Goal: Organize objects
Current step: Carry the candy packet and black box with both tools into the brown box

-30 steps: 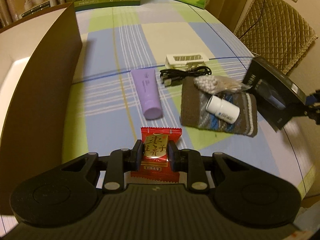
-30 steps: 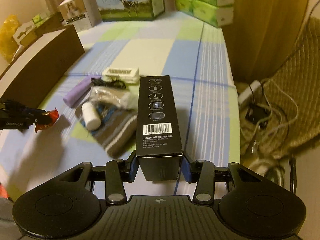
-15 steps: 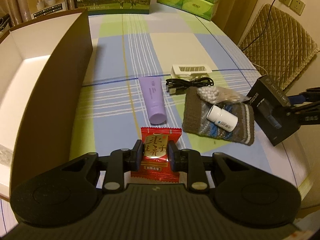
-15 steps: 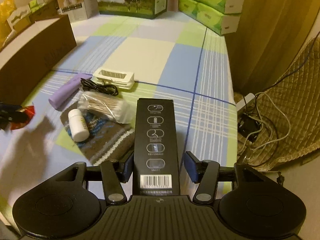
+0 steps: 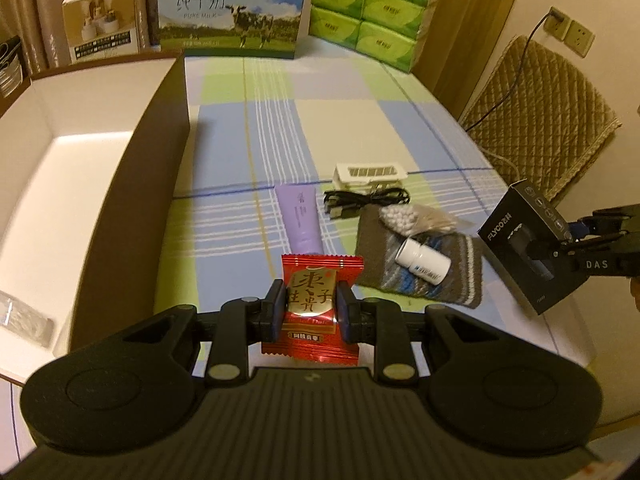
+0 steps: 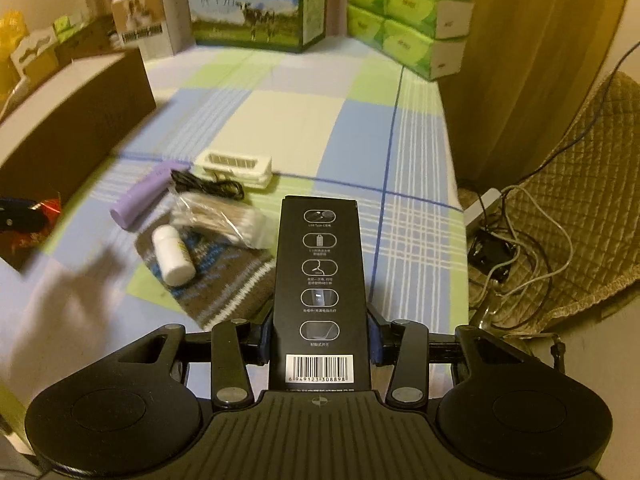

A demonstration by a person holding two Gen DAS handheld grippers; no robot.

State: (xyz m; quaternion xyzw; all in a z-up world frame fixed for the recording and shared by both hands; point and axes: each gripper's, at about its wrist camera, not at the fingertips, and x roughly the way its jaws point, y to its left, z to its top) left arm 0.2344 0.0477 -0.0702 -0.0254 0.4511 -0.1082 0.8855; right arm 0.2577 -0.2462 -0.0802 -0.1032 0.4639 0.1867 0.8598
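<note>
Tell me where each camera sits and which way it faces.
Left wrist: sits on the left gripper, faces down-forward over the checked tablecloth; its fingers clamp a red foil candy packet.
Right wrist: sits on the right gripper, same facing; fingers closing on a tall black carton.
Shared: white pill bottle.

L gripper (image 5: 308, 306) jaws clamped; R gripper (image 6: 320, 338) jaws closing.
</note>
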